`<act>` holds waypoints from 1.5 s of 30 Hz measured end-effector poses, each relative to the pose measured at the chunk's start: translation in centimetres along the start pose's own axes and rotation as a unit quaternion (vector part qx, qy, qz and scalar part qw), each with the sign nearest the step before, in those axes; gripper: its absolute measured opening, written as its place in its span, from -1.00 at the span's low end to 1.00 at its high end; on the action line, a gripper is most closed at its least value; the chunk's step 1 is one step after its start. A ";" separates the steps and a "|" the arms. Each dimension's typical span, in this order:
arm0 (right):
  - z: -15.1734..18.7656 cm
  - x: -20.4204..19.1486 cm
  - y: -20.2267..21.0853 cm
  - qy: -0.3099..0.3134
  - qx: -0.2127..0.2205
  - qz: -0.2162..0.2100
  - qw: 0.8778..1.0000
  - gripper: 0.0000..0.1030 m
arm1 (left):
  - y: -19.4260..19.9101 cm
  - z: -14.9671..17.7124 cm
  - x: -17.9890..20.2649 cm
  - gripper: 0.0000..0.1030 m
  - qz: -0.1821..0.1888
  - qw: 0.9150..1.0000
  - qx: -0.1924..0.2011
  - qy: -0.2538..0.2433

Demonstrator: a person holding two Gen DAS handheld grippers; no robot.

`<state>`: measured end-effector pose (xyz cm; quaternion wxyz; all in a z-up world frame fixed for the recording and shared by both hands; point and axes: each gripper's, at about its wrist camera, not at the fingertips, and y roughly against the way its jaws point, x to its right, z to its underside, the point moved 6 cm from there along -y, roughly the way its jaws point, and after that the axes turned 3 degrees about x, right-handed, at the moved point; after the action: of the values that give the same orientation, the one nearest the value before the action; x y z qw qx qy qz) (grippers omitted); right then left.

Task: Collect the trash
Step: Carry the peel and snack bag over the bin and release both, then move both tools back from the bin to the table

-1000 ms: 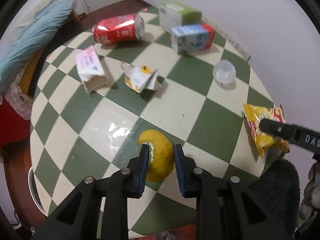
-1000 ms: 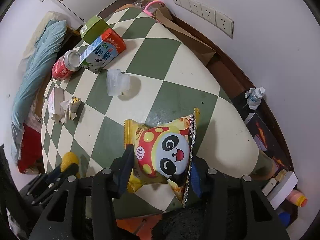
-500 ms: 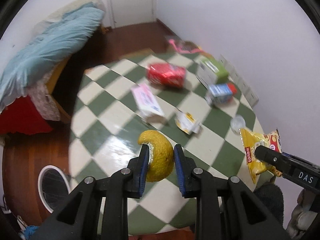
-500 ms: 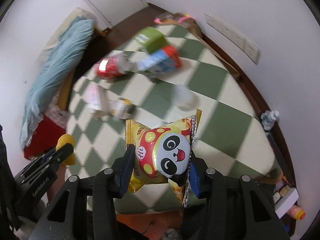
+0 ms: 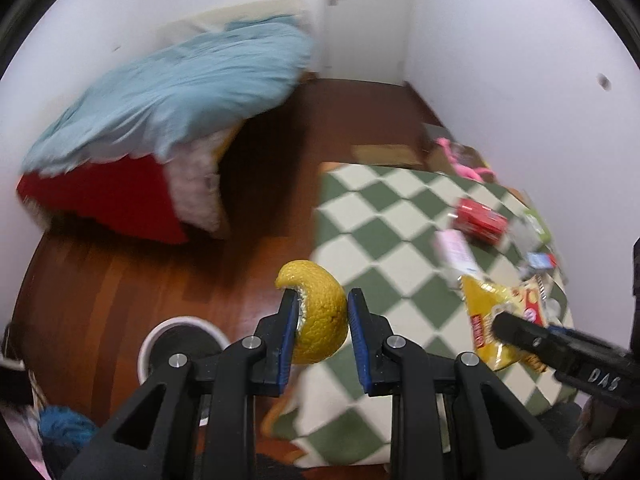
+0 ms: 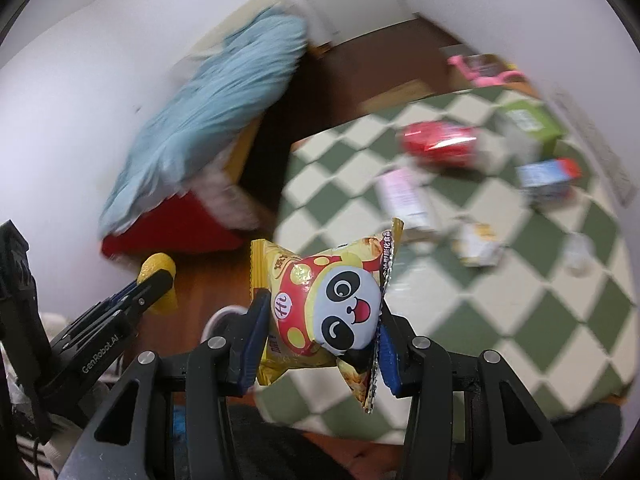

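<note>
Two tongs loaded | my left tongs [image 5: 323, 316] pinching citrus peel [image 5: 318, 312] | my right tongs [image 6: 320, 320] pinching panda snack bag [image 6: 324, 304] | white bin [image 5: 176, 344] at 8 o'clock of the peel

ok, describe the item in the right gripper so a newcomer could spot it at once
Off the near edge of the green-and-cream checkered table, the right gripper grips a puffy snack bag. It is yellow with a cartoon panda face, unlike the plain yellow peel in the left gripper.
</note>
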<state>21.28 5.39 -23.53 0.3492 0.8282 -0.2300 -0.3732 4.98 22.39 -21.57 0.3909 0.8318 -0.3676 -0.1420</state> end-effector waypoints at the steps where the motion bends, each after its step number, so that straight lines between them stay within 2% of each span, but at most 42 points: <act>1: 0.3 -1.8 -1.3 0.009 -0.010 -0.008 1.000 -0.03 | -0.2 0.3 -1.9 -0.58 -0.005 1.000 -0.004 0.014; 6: 3.4 -9.9 -8.5 0.047 -0.074 -0.041 0.995 -0.04 | -2.3 3.0 -11.7 -0.58 -0.023 0.994 -0.047 0.098; 11: 7.2 -16.1 -16.0 0.086 -0.141 -0.051 0.985 -0.04 | -6.3 7.2 -20.9 -0.57 -0.027 0.975 -0.111 0.188; 14: 9.9 -18.6 -20.5 0.108 -0.179 -0.045 0.977 -0.04 | -8.7 9.6 -24.3 -0.57 -0.015 0.963 -0.149 0.223; 18: 12.7 -20.7 -26.0 0.126 -0.224 -0.029 0.966 -0.04 | -10.9 12.1 -27.2 -0.53 -0.022 0.949 -0.179 0.260; 20: 13.6 -21.4 -28.5 0.135 -0.240 -0.018 0.961 -0.04 | -11.5 13.0 -28.3 -0.20 -0.034 0.945 -0.190 0.266; 22: 14.6 -21.9 -31.1 0.143 -0.260 -0.008 0.955 -0.04 | -11.6 13.6 -29.3 0.85 -0.039 0.940 -0.191 0.280; 23: 15.0 -22.1 -32.1 0.143 -0.268 -0.008 0.953 -0.02 | -11.6 14.0 -29.7 0.92 -0.043 0.939 -0.190 0.285; 26: 16.3 -22.7 -35.6 0.146 -0.297 -0.012 0.944 0.05 | -11.3 15.2 -30.9 0.92 -0.082 0.937 -0.198 0.277; 28: 16.9 -22.8 -37.4 0.157 -0.306 -0.010 0.939 0.54 | -11.0 15.4 -31.5 0.92 -0.103 0.936 -0.201 0.272; 29: 17.3 -22.8 -38.1 0.162 -0.310 -0.006 0.937 0.91 | -10.8 15.7 -31.8 0.92 -0.117 0.935 -0.200 0.267; 30: 17.7 -22.9 -38.2 0.166 -0.311 -0.005 0.936 0.99 | -10.7 16.0 -32.1 0.92 -0.127 0.935 -0.200 0.264; 36: 18.8 -22.5 -38.3 0.221 -0.301 0.043 0.927 0.99 | -9.4 17.4 -32.1 0.92 -0.184 0.932 -0.201 0.238; 45: 17.9 -22.4 -34.9 0.274 -0.270 0.070 0.921 1.00 | -7.6 16.9 -30.7 0.92 -0.193 0.937 -0.189 0.222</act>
<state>-2.26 35.21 -47.96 0.6339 0.7542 -0.0734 -0.1546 -21.24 38.55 -39.89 0.5776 0.8078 -0.0704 -0.0937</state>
